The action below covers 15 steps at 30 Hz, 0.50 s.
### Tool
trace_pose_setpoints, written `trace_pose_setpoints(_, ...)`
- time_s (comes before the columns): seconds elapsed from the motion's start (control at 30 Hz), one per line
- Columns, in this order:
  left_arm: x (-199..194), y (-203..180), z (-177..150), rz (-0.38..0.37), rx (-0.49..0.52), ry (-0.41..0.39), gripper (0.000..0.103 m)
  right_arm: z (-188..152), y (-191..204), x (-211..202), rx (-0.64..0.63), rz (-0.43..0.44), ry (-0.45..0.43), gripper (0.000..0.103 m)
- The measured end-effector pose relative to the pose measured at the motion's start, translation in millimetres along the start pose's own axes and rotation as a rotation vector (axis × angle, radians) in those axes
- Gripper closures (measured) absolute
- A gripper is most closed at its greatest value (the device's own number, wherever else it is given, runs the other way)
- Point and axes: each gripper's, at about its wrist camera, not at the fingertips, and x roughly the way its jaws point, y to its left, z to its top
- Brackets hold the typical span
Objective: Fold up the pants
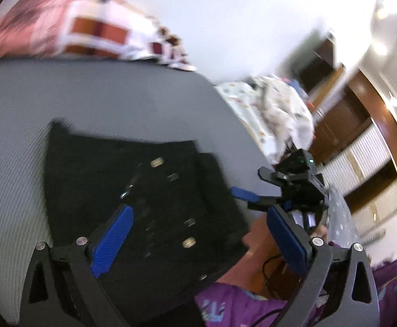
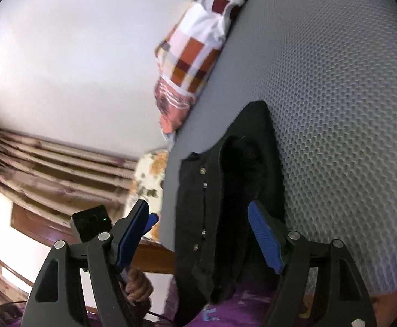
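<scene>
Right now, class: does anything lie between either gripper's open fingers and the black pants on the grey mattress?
Nothing visible does. The left gripper and the right gripper stand open just above the black pants, which lie alone on the grey mattress. The checked pillow sits far off.

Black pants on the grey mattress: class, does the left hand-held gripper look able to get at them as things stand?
Probably yes. The left hand-held gripper stands open right above the black pants, nothing between them; the right hand-held gripper sits off at the edge.
</scene>
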Motion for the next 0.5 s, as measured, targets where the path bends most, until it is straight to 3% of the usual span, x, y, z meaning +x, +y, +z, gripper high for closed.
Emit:
trace_pose_setpoints(0.13,-6.0,30.6,-25.9,0.022,-0.122,0.016,0.005,4.8,-4.9,29.8,-0.005,-0.053,0.061,0.029)
trace_pose_setpoints(0.27,-14.6,44.2,-39.8,0.021,-0.164,-0.002,0.005,6.1,7.9,40.6,-0.087,-0.148,0.064,0.029)
trace_pose_setpoints(0.3,-15.4,44.0,-39.8,0.028,-0.164,-0.005,0.005,3.6,14.1,41.7,-0.121,-0.148,0.068,0.034)
trace_pose_setpoints(0.33,-16.1,43.3,-40.5,0.033,-0.163,-0.004,0.005,-0.2,18.9,42.9,-0.152,-0.144,0.083,0.067)
trace_pose_setpoints(0.37,-17.0,42.9,-41.4,0.036,-0.161,-0.002,0.005,-4.4,26.3,49.2,-0.196,-0.168,0.113,0.092)
trace_pose_setpoints(0.43,-17.1,42.6,-41.9,0.041,-0.16,0.001,0.005,-14.4,42.2,61.4,-0.32,-0.283,0.138,0.091)
trace_pose_setpoints(0.5,-16.6,42.2,-41.8,0.04,-0.161,0.004,0.005,-12.1,42.5,60.7,-0.323,-0.303,0.112,0.091)
